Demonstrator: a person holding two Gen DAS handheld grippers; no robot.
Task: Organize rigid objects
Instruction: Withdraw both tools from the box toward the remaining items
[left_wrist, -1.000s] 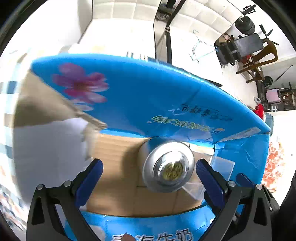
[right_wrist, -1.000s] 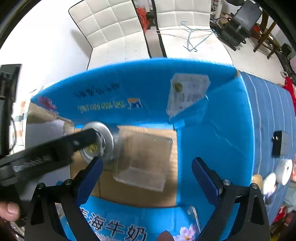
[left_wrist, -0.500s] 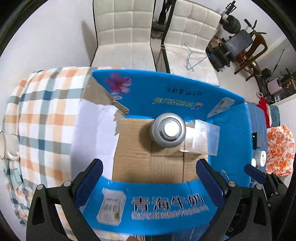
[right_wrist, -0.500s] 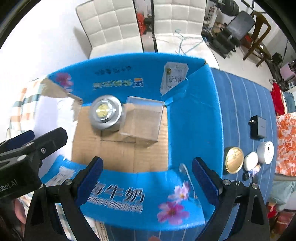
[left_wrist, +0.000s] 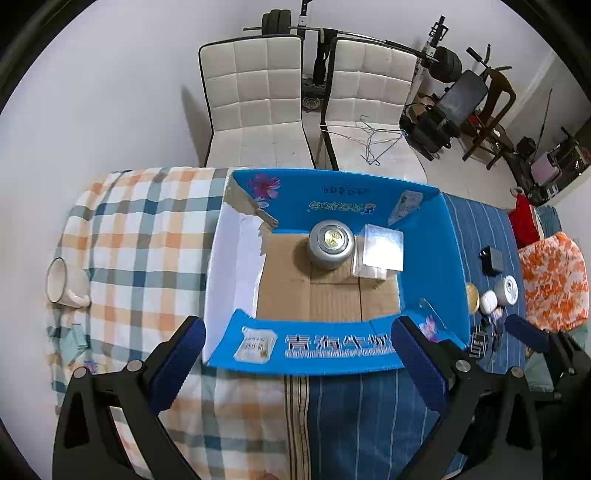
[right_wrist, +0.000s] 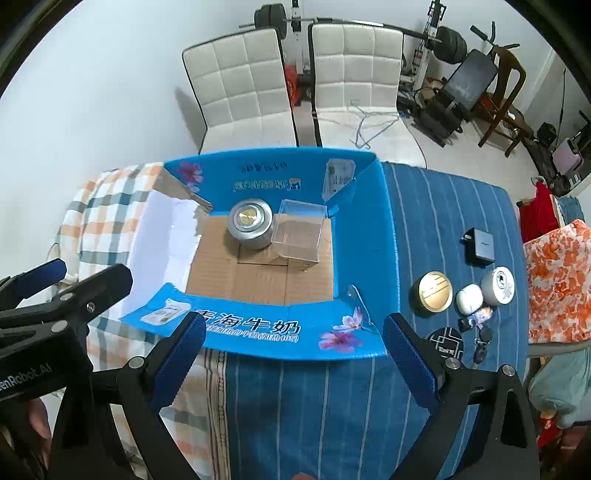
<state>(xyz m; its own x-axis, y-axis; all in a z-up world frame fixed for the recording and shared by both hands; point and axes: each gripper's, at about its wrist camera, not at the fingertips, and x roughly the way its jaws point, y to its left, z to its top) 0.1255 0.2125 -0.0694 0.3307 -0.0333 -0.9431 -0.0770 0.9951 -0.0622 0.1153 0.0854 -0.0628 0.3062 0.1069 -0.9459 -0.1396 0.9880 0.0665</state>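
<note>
An open blue cardboard box (left_wrist: 428, 251) (right_wrist: 364, 236) sits on the table with its flaps spread. Inside, at the back, a silver tin (left_wrist: 331, 244) (right_wrist: 251, 223) stands beside a clear plastic box (left_wrist: 380, 254) (right_wrist: 299, 236). My left gripper (left_wrist: 299, 365) hovers open above the box's near flap, holding nothing. My right gripper (right_wrist: 291, 356) is also open and empty, over the same flap. To the right of the box lie a gold-lidded tin (right_wrist: 432, 293), a white oval case (right_wrist: 469, 298), a white can (right_wrist: 498, 285), a grey charger (right_wrist: 482, 245) and a black round coaster (right_wrist: 445, 341).
A white mug (left_wrist: 64, 284) lies on the checked cloth at the left. Keys (right_wrist: 482, 343) sit near the coaster. Two white chairs (right_wrist: 288, 92) stand behind the table. An orange patterned cloth (right_wrist: 554, 280) is at the right edge. The left gripper body (right_wrist: 48, 325) shows in the right wrist view.
Both grippers have pulled up and back out of the box. The silver tin, released, stays standing beside the clear box. More of the table has come into view.
</note>
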